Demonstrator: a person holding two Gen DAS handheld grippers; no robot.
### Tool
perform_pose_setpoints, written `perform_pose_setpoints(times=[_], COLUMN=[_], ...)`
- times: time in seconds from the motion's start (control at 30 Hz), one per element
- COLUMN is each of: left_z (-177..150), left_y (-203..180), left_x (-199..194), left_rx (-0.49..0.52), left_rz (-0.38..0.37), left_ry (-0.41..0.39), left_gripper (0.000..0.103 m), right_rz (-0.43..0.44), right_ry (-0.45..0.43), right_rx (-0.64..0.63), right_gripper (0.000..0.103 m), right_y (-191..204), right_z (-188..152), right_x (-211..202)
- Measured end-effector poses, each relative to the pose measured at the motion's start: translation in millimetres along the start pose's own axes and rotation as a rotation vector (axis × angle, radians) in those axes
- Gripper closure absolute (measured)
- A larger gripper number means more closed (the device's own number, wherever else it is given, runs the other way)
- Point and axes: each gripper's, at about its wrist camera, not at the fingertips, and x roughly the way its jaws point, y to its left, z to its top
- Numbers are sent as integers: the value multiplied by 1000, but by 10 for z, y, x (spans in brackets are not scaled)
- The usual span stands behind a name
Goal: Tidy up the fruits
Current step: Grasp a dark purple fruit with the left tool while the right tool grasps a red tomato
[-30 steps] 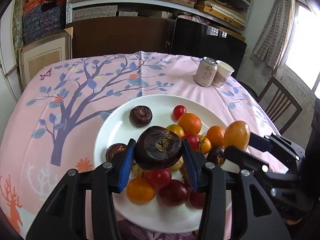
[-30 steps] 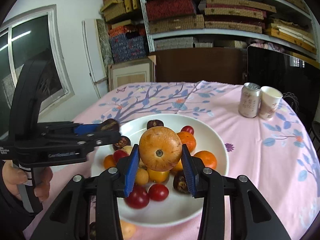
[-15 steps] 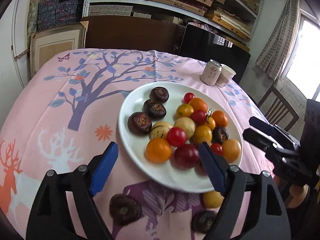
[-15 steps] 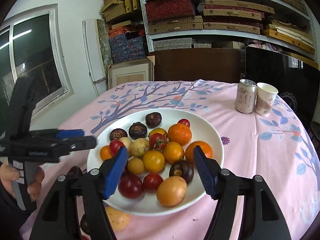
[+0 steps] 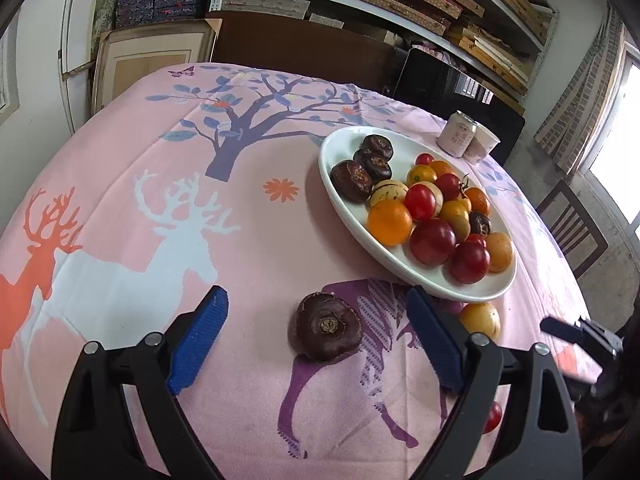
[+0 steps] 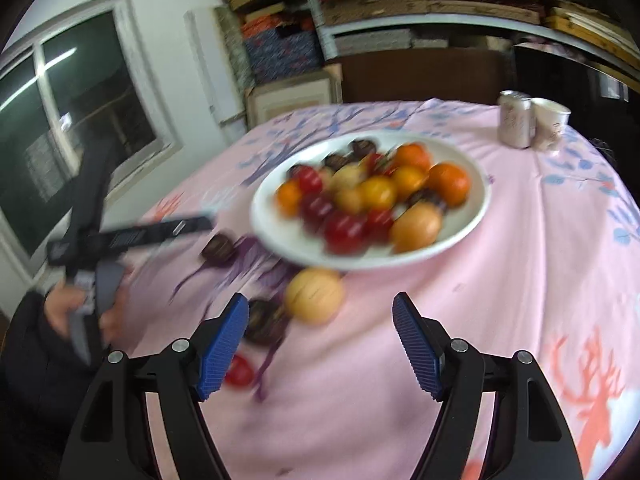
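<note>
Left gripper (image 5: 316, 336): fingers apart, straddling dark mangosteen (image 5: 329, 327) on worktop; centre, then close gently. Right gripper (image 6: 320, 344): fingers apart, empty.

One second earlier, the left claw (image 5: 316, 338) was clamped on a dark brown fruit above the white plate (image 5: 344, 204). Its jaws are now spread wide and empty, and it has pulled back from the plate to the near part of the bench, above a dark fruit (image 5: 329, 327) lying on the cloth. The right claw (image 6: 320, 344) earlier gripped a round orange-tan fruit (image 6: 416, 226); that fruit now lies on the plate's near side. The right claw's jaws are also spread and have withdrawn from the plate (image 6: 476, 216). The right wrist view is now motion-blurred.
</note>
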Motion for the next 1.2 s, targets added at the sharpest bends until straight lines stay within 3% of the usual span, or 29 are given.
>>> perform_pose_setpoints(times=[0.1,0.23,0.4,0.5,0.7,0.83,0.97,1.13,1.2], left_z=[12,14,-3,-8,-27,-127,-192,-164,-170], left_y=[22,5,-9,-15,-43,-278,-388,-291,-276], left_x=[-8,-31,4,9,7,6,136,248,301], left_rx=[-12,-9,-3,1,28,208,294,264,261], left_rz=[-2,-2,10,9,11,161,246,247,230], left_ry=[-2,-6,19,23,30,0,18,64,90], left_gripper=[14,12,11,11,11,11,12,18,31], right_rz=[39,17,34,1,-16,15,17,32,39], right_ry=[61,115,175,203,176,111,101,99,99], right_rx=[-78,-98,-66,-56,-23,25,76,54,58], right_gripper=[28,29,60,72,73,73,73,73,73], right_y=[332,521,600,618,559,430,302,342,335], right_z=[-181,-250,-246,-247,-245,-254,-290,-282,-281], right_x=[42,168,363,454,407,250,195,184,180])
